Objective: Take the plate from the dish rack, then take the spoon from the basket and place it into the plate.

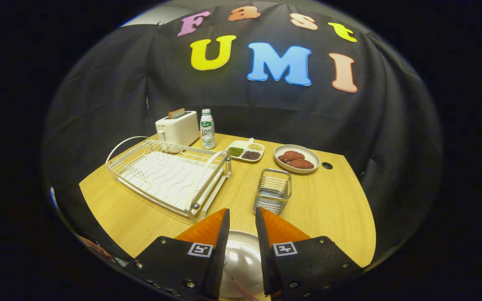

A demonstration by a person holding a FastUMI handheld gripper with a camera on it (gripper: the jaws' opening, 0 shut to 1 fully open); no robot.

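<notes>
The gripper hangs low over the near edge of the light wooden surface, its two fingers parted by a narrow gap and pressing on nothing. Between and beneath the fingers lies the round white glossy plate, flat on the surface at its near edge, with what looks like a slim striped handle lying across its near part; whether this is the spoon cannot be told. Just ahead of the fingertips, slightly to the right, stands the small clear basket with a ribbed wire insert, upright; what it holds cannot be made out. To the left of the basket sits the white wire dish rack with a white drip tray, its slots bare and its near corner close to the left finger. Beyond the rack stand a white two-slot toaster with a slice of bread poking out and, just beside it, a white bottle with a green cap. Farther right are a white divided dish of beans and grains and a pale round bowl holding reddish-brown patties, near a small dark hole in the surface.
</notes>
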